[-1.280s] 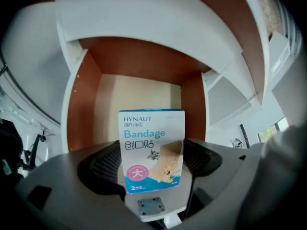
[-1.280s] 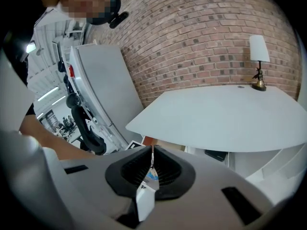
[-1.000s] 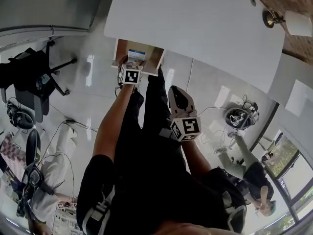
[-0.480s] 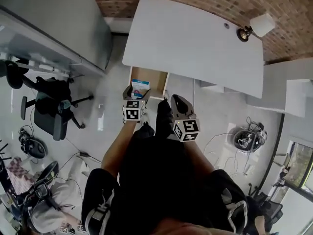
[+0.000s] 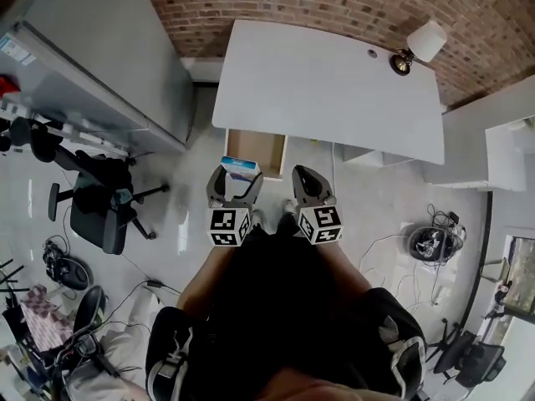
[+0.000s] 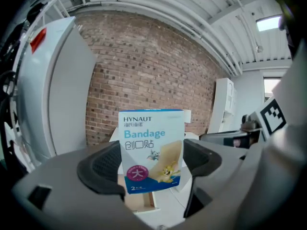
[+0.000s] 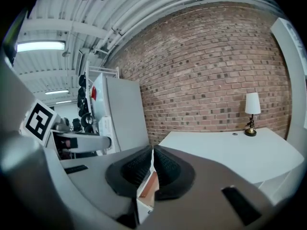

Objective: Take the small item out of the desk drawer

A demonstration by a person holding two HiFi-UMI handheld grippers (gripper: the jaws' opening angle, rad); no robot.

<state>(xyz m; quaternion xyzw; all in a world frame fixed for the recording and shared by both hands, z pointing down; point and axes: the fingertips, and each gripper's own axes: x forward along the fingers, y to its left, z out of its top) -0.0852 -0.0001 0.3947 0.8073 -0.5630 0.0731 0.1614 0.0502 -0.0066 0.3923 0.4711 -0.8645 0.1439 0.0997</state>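
Observation:
My left gripper [image 5: 236, 176] is shut on a white and blue bandage box [image 6: 151, 150], which it holds upright between its pads, lifted above the open wooden drawer [image 5: 255, 146] of the white desk [image 5: 330, 86]. In the head view the box [image 5: 239, 164] shows at the gripper's tips, just in front of the drawer. My right gripper [image 5: 303, 177] hangs beside it to the right, shut with nothing between its pads [image 7: 152, 165]. The drawer's inside looks bare.
A small lamp [image 5: 415, 45] stands on the desk's far right corner. A grey cabinet [image 5: 92, 65] stands left of the desk, a black office chair [image 5: 96, 207] further left. A brick wall [image 5: 334, 2] runs behind. Cables and gear [image 5: 432, 242] lie on the floor at right.
The left gripper has lifted the bandage box up and back out of the drawer. The head view has risen and now takes in the whole desk. The right gripper has come level beside the left.

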